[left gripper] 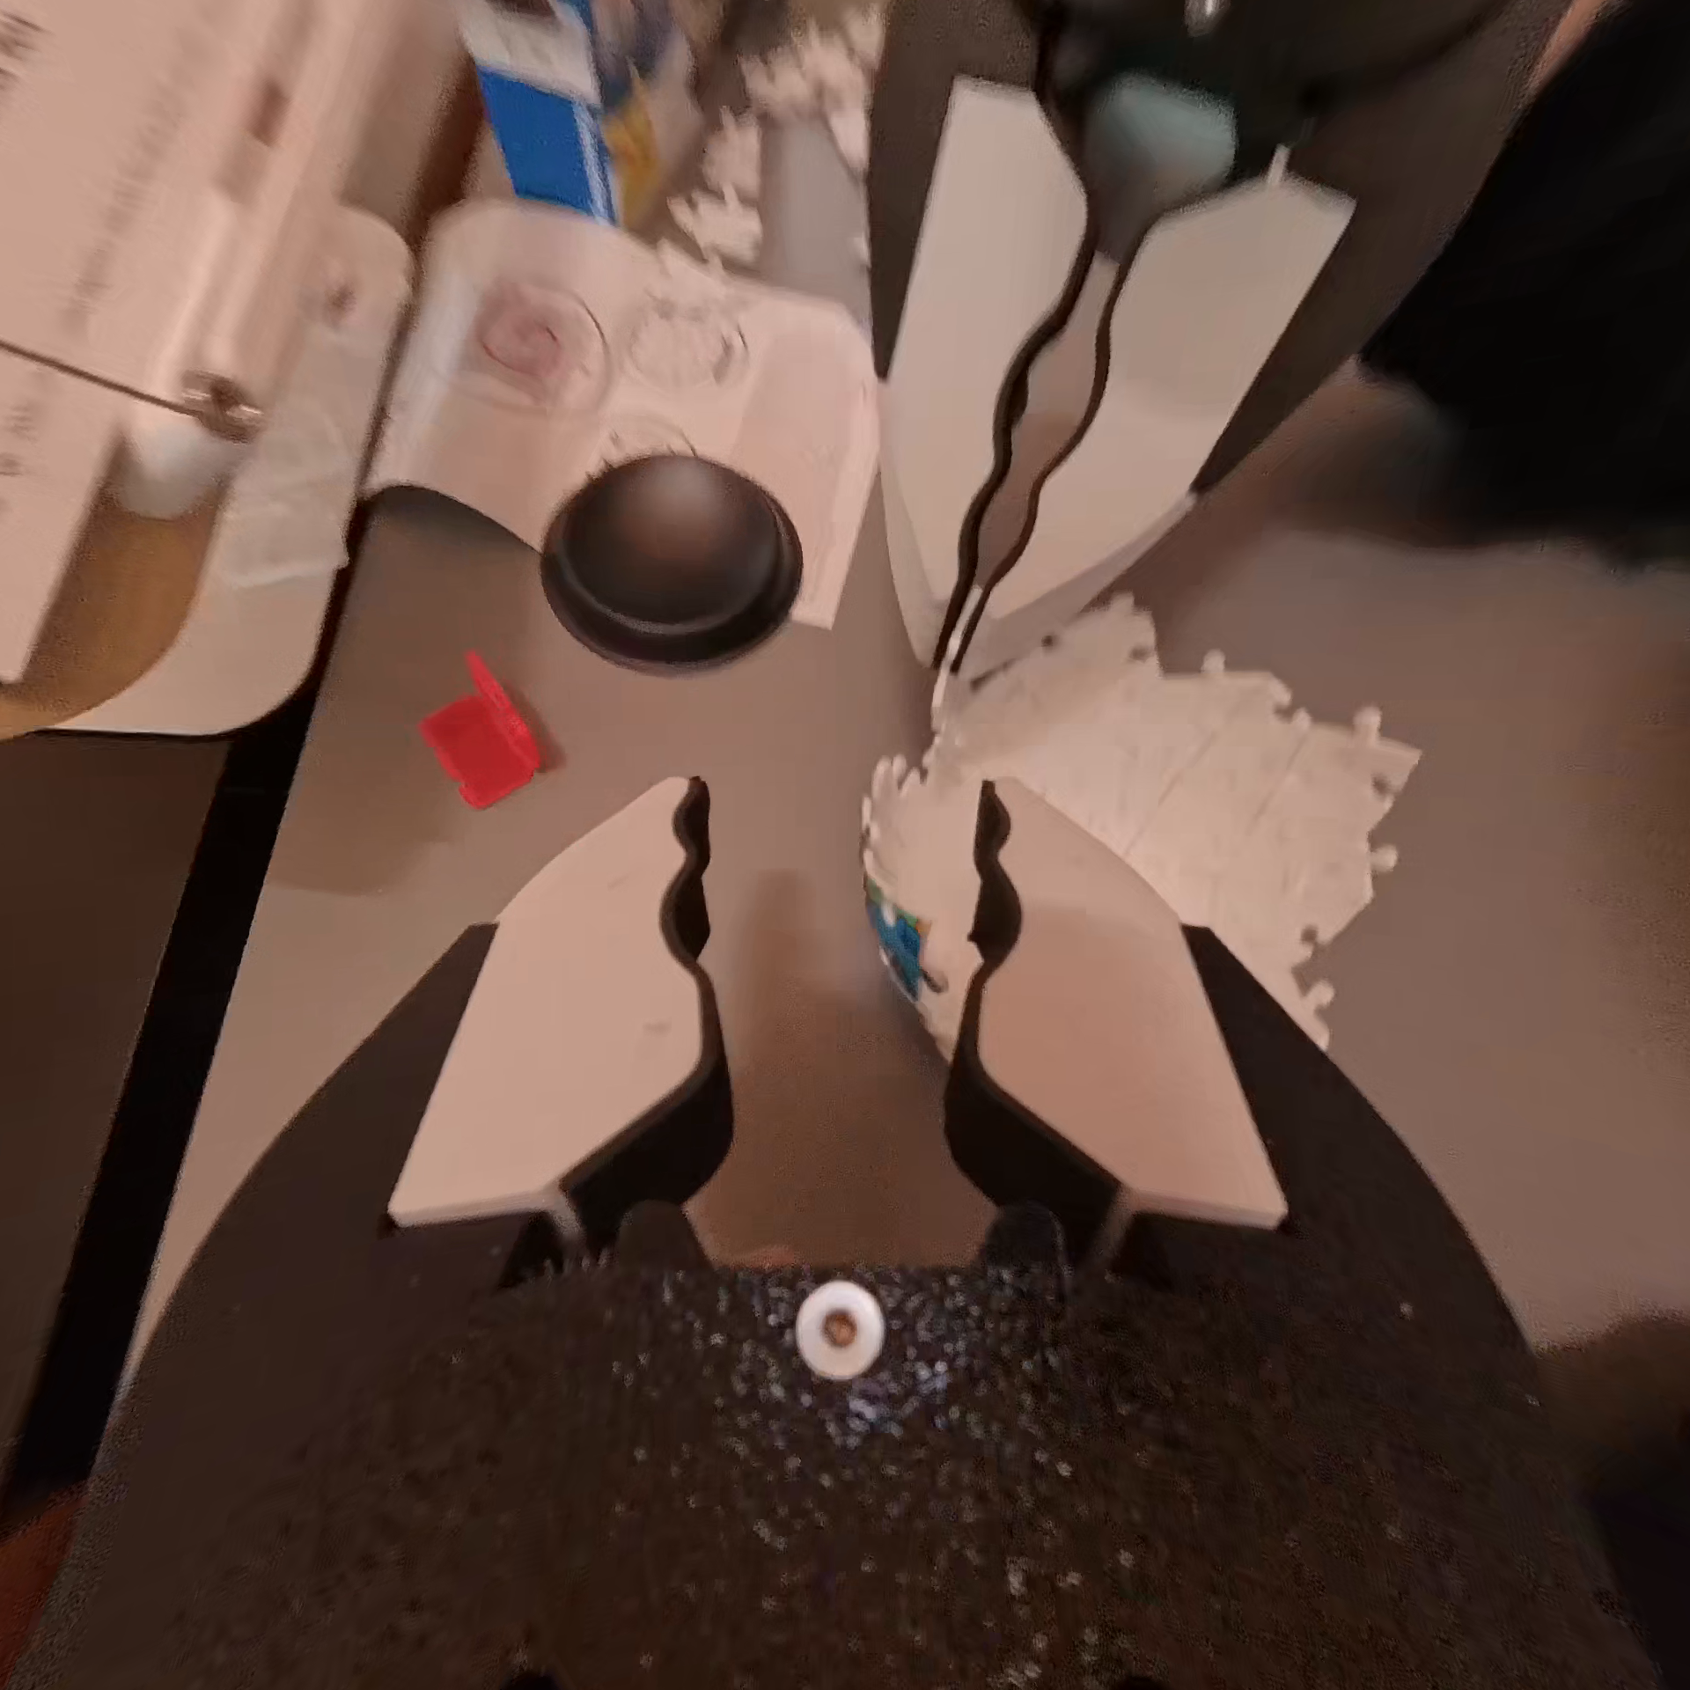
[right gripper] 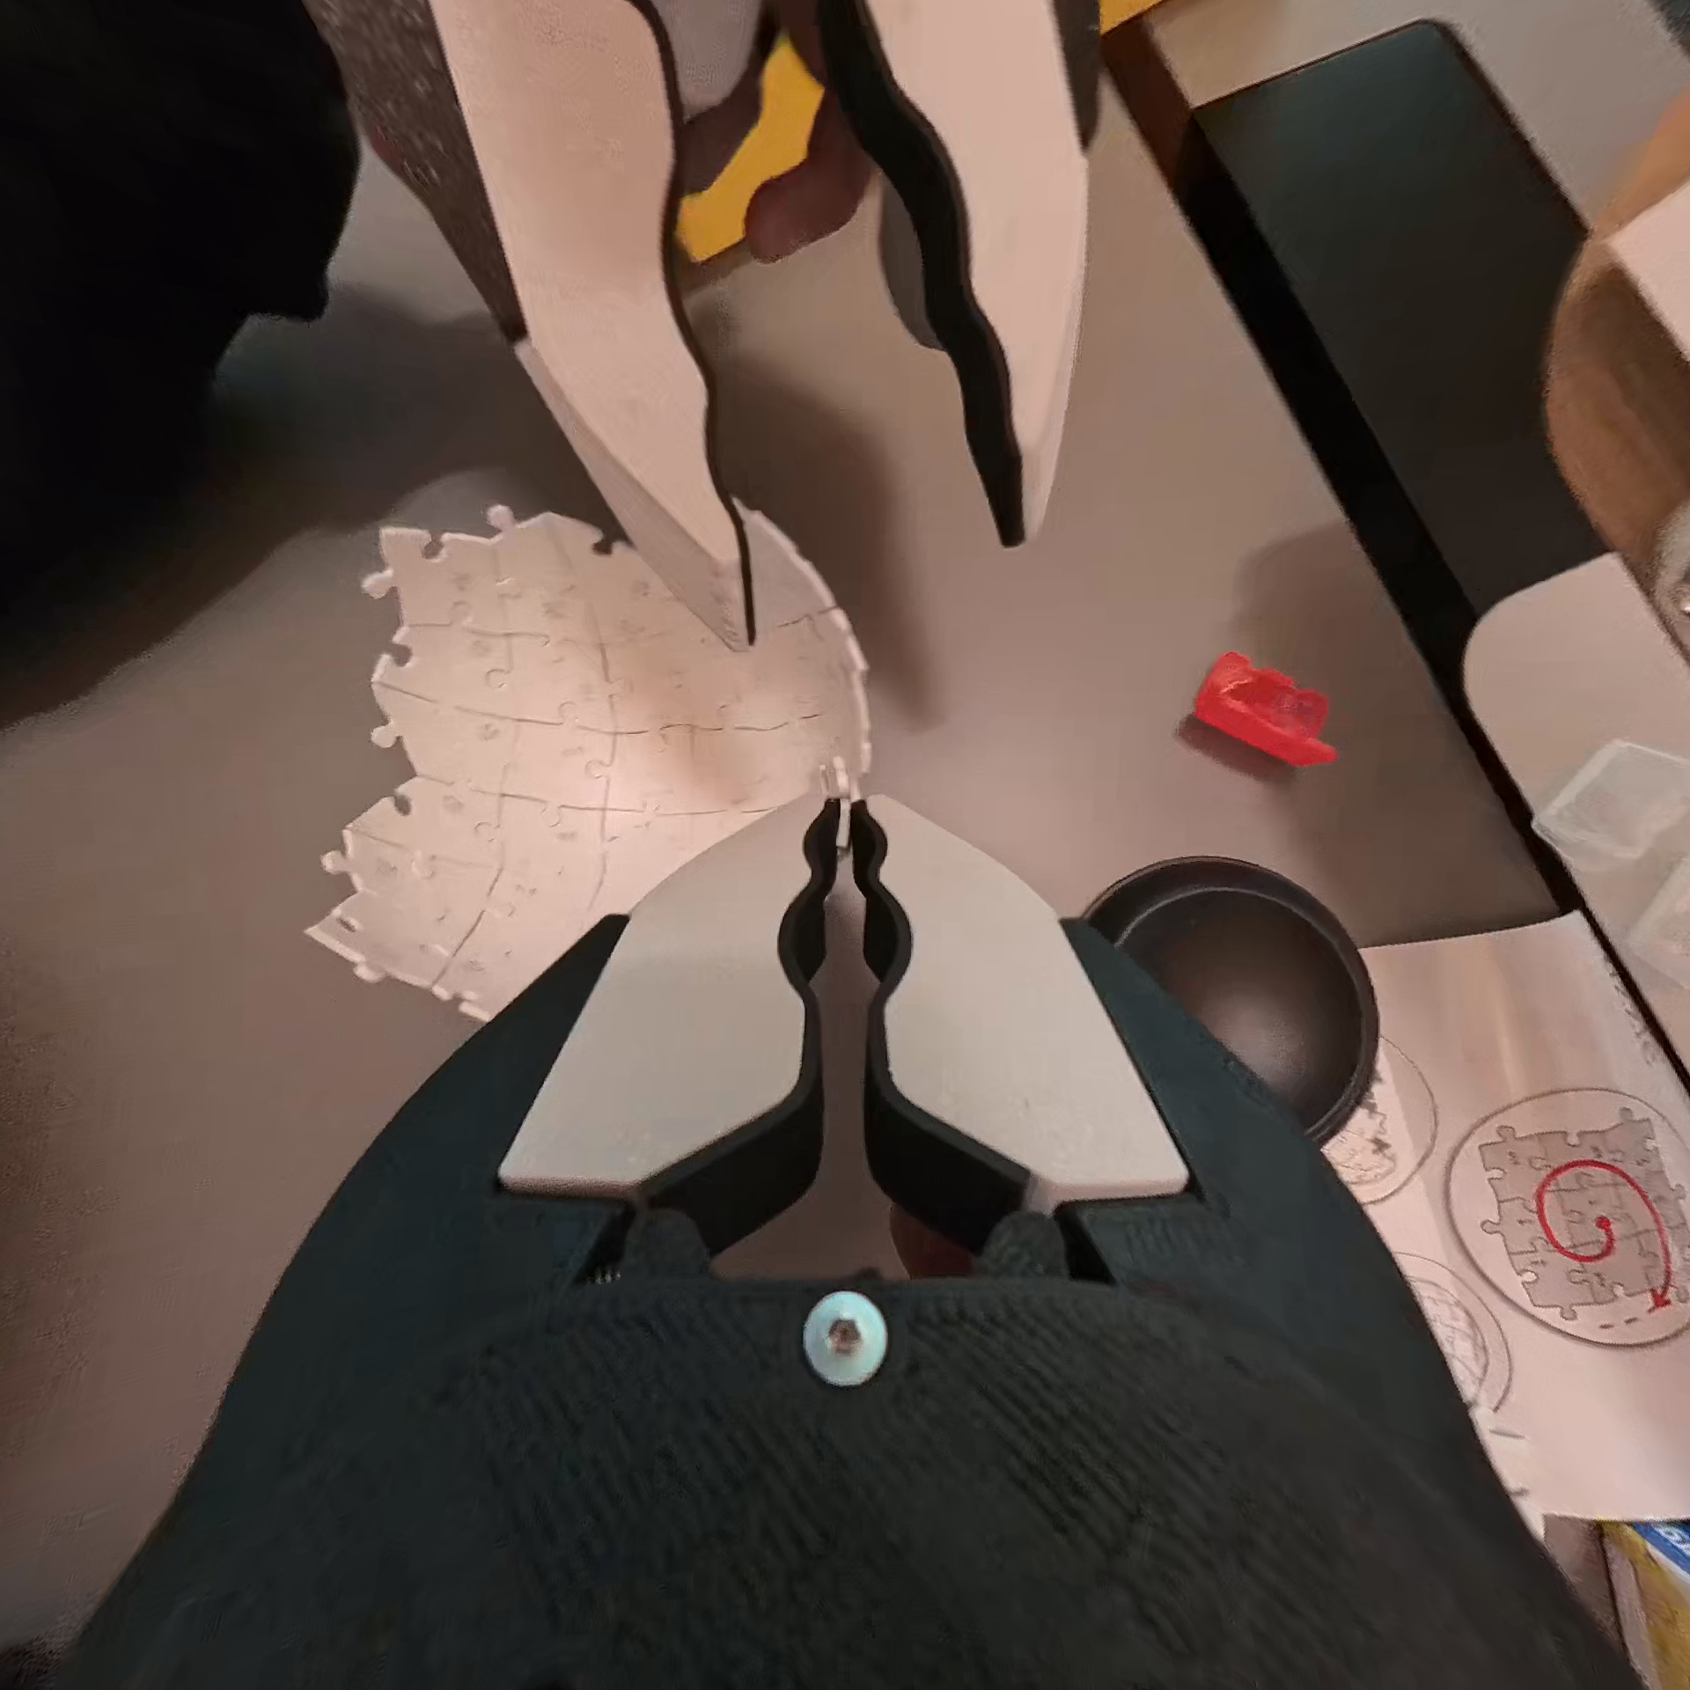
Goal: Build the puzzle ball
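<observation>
1. Right tool (right gripper: pixel 843 809): jaws nearly closed, pinching a small white piece (right gripper: pixel 834 785) at the very tips. The piece sits at the rim of the shell (right gripper: pixel 567 732), the partly built curved sheet of joined white pieces lying on the bench (right gripper: pixel 1052 658).
2. Left tool (left gripper: pixel 837 796): jaws wide apart, holding nothing. In the right wrist view its near finger (right gripper: pixel 695 512) rests on or just above the shell at the 12 o'clock side; contact cannot be confirmed.
3. Step in hand, as judged: seating the piece into the shell's edge at 3 o'clock. To do it well, match tab to notch first, then press along the shell's curve, not straight down, so that the joints already made do not pop. The left tool should steady the shell close to the joint.
4. The shell's printed face (left gripper: pixel 901 942) shows at one lifted edge; the sheet is thin and likely to flex.
5. Edges: the bench ends at a dark drop (left gripper: pixel 183 823) at 9 o'clock in the left wrist view.
6. Nearby: black dome (left gripper: pixel 672 572) at 11 o'clock, red clip (left gripper: pixel 485 732) at 10 o'clock, instruction sheet (right gripper: pixel 1509 1189).
7. Open room: bare bench lies between the shell and the clip, enough for turning the shell.
</observation>
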The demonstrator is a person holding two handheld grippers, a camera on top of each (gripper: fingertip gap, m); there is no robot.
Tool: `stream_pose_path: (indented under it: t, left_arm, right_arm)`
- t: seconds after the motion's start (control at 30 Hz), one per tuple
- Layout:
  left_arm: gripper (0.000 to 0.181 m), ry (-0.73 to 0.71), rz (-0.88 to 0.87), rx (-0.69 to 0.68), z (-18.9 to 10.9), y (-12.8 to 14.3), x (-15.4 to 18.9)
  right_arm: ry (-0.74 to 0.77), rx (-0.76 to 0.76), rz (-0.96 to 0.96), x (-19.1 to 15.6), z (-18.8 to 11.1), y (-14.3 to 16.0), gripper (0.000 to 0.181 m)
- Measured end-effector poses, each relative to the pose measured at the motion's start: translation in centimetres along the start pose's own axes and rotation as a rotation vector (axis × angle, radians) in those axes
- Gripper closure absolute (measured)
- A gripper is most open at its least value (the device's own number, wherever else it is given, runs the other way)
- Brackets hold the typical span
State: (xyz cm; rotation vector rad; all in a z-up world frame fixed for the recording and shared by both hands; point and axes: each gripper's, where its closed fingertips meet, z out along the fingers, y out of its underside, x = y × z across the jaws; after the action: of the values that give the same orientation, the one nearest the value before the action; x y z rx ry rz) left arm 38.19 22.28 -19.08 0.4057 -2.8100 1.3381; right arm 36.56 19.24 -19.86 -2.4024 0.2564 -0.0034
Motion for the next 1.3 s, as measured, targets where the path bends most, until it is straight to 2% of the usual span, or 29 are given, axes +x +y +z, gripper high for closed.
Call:
stream_pose_path:
  t: [0.07, 0.13, 0.23, 0.43, 0.67, 0.97, 1.3]
  left_arm:
    - [0.128, -0.025, 0.042, -0.163, 0.1, 1.3, 0.1]
    - [0.133, -0.043, 0.053, -0.231, 0.1, 1.4, 0.1]
    - [0.144, 0.022, -0.015, -0.178, 0.7, 0.6, 0.7]
    - [0.147, 0.042, -0.102, -0.25, 2.3, 2.2, 0.4]
    - [0.165, 0.055, -0.151, -0.272, 2.3, 2.8, 0.8]
    - [0.169, 0.086, -0.186, -0.229, 1.1, 2.9, 1.2]
    - [0.172, 0.092, -0.215, -0.212, 1.5, 2.9, 0.8]
  right_arm:
    - [0.002, -0.019, -0.011, -0.5, 0.1, -0.2, 0.178]
    - [0.024, -0.031, -0.007, -0.6, 0.2, -0.2, 0.178]
    - [0.055, -0.079, 0.0, -0.5, 0.8, 0.3, 0.178]
    - [0.053, -0.125, 0.001, -0.7, 1.9, 0.9, 0.178]
    - [0.096, -0.131, -0.006, -0.1, 2.0, 1.1, 0.178]
    - [0.111, -0.086, -0.02, 0.7, 2.7, 0.7, 0.177]
    - [0.114, -0.084, 0.031, 1.0, 2.8, 1.0, 0.176]
